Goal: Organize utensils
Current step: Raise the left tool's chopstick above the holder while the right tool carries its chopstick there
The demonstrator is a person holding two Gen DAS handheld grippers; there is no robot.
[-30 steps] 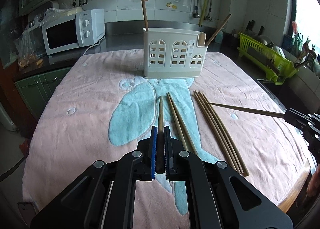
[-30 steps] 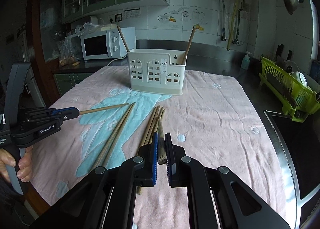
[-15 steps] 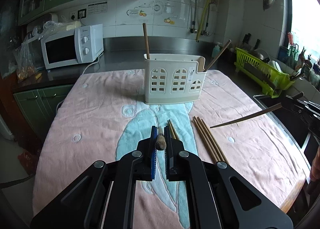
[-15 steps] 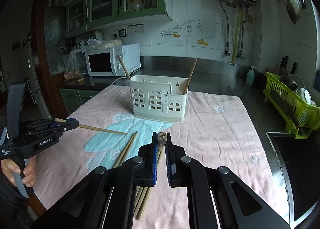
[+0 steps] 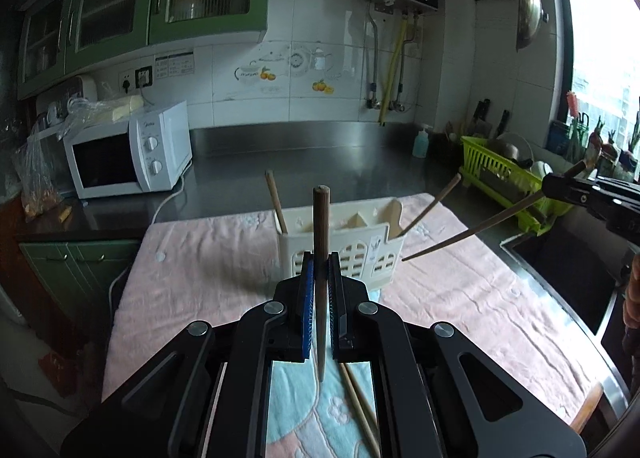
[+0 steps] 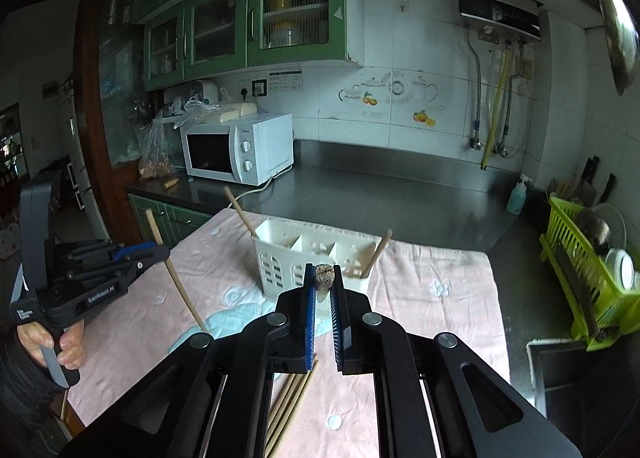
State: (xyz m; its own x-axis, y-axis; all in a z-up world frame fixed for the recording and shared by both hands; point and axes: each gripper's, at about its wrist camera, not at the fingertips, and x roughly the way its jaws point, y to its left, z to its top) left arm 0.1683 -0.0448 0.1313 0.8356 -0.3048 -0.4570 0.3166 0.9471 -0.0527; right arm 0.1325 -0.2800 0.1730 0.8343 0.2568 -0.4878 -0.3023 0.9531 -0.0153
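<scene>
Wooden chopstick [image 5: 321, 242] clamped in left fingers [image 5: 308, 290]; right fingers [image 6: 311, 298] clamp another chopstick [image 6: 322, 278].

The white slotted plastic utensil holder [image 5: 340, 246] stands on the pink towel-covered table [image 5: 200, 270], with the white microwave oven [image 5: 128, 150] on the counter at 10 o'clock behind it and the green plastic dish rack [image 5: 504, 178] at 2 o'clock.
</scene>
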